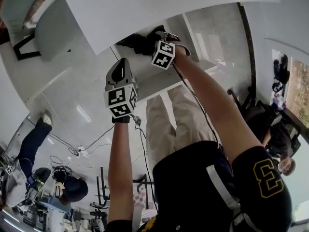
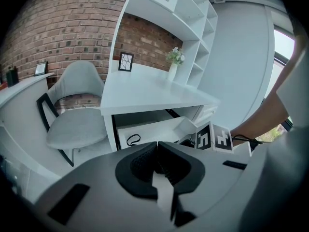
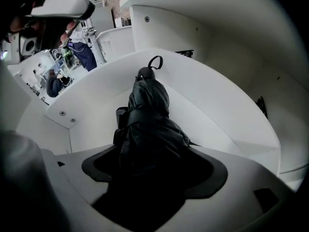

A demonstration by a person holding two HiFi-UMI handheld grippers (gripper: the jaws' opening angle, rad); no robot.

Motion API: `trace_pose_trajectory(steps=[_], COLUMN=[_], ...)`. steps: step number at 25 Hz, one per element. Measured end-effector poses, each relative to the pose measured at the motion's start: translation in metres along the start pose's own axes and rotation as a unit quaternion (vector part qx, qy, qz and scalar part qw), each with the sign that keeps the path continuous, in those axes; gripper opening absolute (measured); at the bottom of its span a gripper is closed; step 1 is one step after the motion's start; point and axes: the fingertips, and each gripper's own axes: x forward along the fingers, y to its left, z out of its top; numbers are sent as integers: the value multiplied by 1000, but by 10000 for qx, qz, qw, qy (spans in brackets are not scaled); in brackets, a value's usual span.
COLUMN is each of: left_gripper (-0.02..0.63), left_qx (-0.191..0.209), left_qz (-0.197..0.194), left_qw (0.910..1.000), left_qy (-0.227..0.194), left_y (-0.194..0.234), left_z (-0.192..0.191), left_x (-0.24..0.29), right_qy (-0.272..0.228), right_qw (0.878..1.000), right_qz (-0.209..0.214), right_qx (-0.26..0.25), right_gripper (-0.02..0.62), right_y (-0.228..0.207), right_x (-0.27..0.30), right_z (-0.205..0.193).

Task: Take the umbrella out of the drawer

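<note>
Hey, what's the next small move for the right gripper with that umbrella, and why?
Probably lift the right gripper up and back: the black umbrella looks clamped between its jaws, yet it lies inside the open drawer.

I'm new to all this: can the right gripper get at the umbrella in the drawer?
Yes, it seems so: the drawer stands open, nothing covers the umbrella, and its near end lies between the jaws of the right gripper.
</note>
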Motion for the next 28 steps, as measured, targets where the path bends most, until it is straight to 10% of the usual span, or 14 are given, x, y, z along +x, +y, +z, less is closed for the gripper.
trace_pose_trajectory(steps=[28], left_gripper=[21], left_qx=[-237], left_qz=[-191], left_qw=[9995], left_qy=[51], left_y=[-19], left_z=[-15], left_x=[17], right_qy=[28], right_qw=[9995], right_qz=[170], right_qx=[263], right_gripper=[328], right_y=[4], right_x=[4], right_z=[-12])
